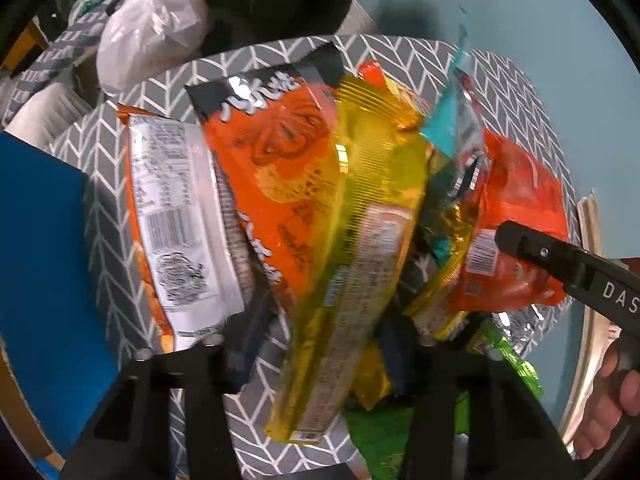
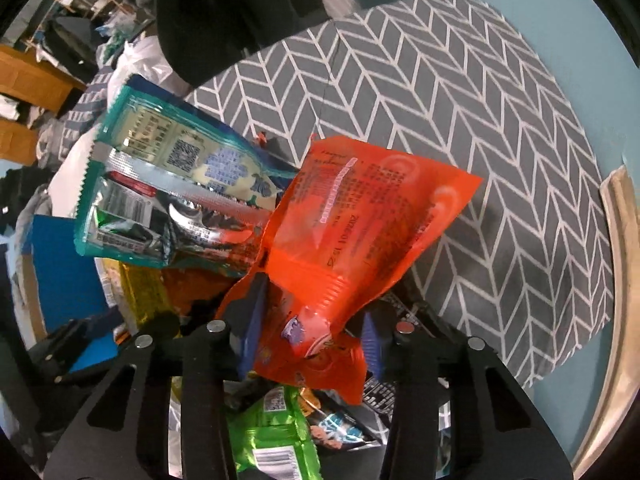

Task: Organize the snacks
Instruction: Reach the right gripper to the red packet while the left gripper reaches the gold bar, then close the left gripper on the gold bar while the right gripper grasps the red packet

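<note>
Our left tool (image 1: 320, 344) is clenched on a yellow packet (image 1: 360, 240), which stands up between its fingers and leans toward the far right. Just behind it an orange bag (image 1: 272, 168) with a black top tilts against it, and to the left lies a pack (image 1: 180, 216) showing its white barcode label. A teal wrapper (image 1: 448, 120) pokes up at the right of the yellow packet.

Our right tool (image 2: 308, 336) grips a red-orange packet (image 2: 360, 236) by its lower end, the pouch fanning upward above the fingers. The teal wrapper (image 2: 168, 184) lies just left of it, touching its edge. A green pack (image 2: 272, 428) sits below, between the fingers, beside a dark pack (image 2: 344, 428).

In the left view the right tool (image 1: 560, 260) reaches in from the right, against the red-orange packet (image 1: 516, 216).

Everything rests over a gray herringbone bin (image 2: 480, 140) on a light blue tabletop (image 1: 520, 8). A blue box (image 1: 40, 260) stands at the left, and a white plastic bag (image 1: 152, 28) sits beyond the bin (image 1: 516, 92).
</note>
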A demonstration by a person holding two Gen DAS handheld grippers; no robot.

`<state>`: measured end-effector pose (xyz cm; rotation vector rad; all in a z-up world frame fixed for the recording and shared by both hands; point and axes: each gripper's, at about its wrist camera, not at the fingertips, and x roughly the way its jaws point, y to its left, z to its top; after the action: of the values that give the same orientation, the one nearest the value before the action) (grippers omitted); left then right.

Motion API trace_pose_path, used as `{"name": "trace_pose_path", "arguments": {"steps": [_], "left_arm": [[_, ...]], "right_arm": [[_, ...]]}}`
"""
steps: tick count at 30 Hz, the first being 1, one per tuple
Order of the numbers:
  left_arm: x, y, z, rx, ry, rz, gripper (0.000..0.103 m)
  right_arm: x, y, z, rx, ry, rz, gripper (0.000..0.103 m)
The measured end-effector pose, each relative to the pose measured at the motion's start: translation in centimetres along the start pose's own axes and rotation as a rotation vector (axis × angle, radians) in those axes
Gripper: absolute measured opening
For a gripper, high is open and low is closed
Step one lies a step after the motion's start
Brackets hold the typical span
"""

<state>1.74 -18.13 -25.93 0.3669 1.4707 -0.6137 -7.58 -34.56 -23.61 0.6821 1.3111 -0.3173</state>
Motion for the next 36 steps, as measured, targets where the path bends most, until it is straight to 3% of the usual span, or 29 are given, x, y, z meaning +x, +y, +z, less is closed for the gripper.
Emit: {"name": "trace_pose_path", "arguments": {"steps": [3, 8, 18, 36], "left_arm": [[-0.2, -0.9, -0.1, 0.044, -0.012, 0.032, 0.035], [-0.4, -1.7, -0.3, 0.091, -0.030, 0.075, 0.033], [-2.9, -0.6, -0.9, 0.037, -0.061, 0.079, 0.029], [-8.2, 2.0, -2.8, -0.045, -0.123, 0.046, 0.029]], "right_arm": [[-0.6, -0.2, -0.1, -0.024, -0.006, 0.008, 0.037], [-2.0, -0.4, -1.3, -0.078, -0.023, -0.004, 0.036], [-4.6, 0.3, -2.8, -0.158, -0.055, 0.007, 0.027], [-8.3, 3.5, -3.6, -0.269, -0.097, 0.032, 0.027]]}}
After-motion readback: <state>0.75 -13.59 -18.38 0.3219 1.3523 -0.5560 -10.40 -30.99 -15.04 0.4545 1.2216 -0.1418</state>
